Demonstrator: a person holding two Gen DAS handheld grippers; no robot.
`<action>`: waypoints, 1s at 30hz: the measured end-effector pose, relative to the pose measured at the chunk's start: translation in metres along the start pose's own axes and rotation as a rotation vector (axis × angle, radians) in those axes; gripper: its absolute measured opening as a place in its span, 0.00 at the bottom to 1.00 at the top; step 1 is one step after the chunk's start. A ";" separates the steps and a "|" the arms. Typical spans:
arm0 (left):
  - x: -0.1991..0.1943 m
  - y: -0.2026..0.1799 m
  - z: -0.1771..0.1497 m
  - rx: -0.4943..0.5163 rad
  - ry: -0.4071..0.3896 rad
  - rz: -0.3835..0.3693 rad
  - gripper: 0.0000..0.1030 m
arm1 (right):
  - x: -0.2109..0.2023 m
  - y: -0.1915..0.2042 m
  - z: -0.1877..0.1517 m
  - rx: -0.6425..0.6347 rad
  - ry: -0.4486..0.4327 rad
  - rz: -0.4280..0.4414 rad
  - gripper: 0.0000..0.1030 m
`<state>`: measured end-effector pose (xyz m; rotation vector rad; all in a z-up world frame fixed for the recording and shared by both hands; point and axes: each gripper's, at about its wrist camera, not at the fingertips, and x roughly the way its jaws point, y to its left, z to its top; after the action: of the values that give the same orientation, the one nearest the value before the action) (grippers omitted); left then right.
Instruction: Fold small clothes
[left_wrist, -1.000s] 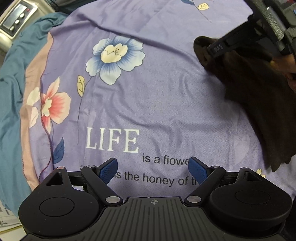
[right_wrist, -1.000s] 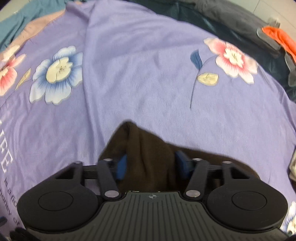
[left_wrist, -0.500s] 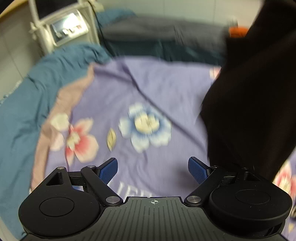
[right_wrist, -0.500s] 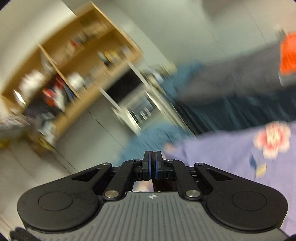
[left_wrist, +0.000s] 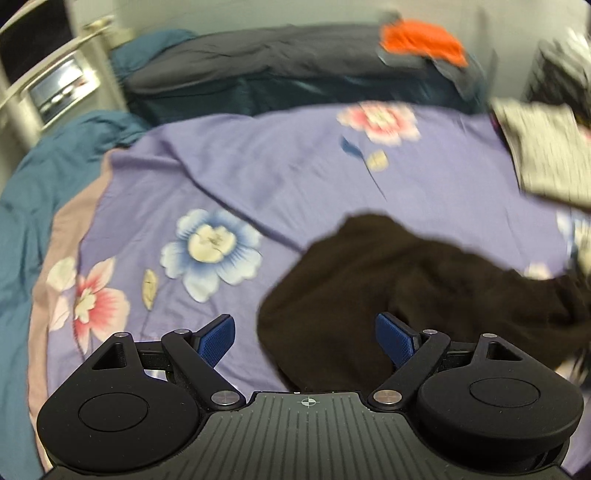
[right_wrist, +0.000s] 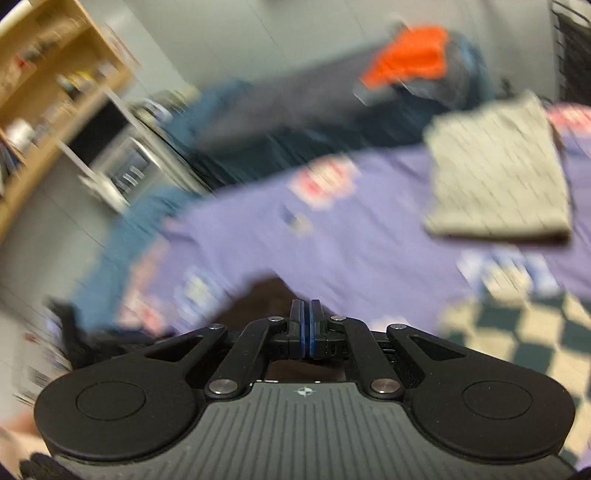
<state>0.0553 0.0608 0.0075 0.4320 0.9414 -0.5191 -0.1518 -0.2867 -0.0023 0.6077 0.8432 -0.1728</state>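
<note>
Having pinched shut a second ago, the right gripper has lifted the brown garment off the purple bedsheet; it now trails lower right. Left gripper stays wide, empty. Spreading likely follows.

2 grippers were counted: the left gripper with its jaws spread wide, and the right gripper with its pads pressed together. 1 dark brown garment was seen crumpled on 1 purple floral sheet. 3 printed flowers were made out on that sheet in the left view: 1 blue flower and 2 pink ones. 1 folded grey patterned garment was spotted, plus 1 orange cloth at the back. 1 wooden shelf unit and 1 checkered cloth were also counted.
</note>
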 end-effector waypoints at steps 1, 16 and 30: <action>0.005 -0.004 -0.003 0.031 0.009 0.011 1.00 | 0.011 -0.004 -0.005 -0.003 0.034 -0.043 0.06; 0.019 0.022 -0.050 0.089 0.102 0.069 1.00 | 0.148 0.136 0.004 -0.481 0.133 0.064 0.70; 0.015 0.065 -0.067 0.075 0.033 0.003 1.00 | 0.170 0.144 0.030 -0.410 0.160 0.077 0.09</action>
<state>0.0578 0.1469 -0.0324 0.5103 0.9551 -0.5472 0.0342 -0.1700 -0.0504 0.2690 0.9749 0.1198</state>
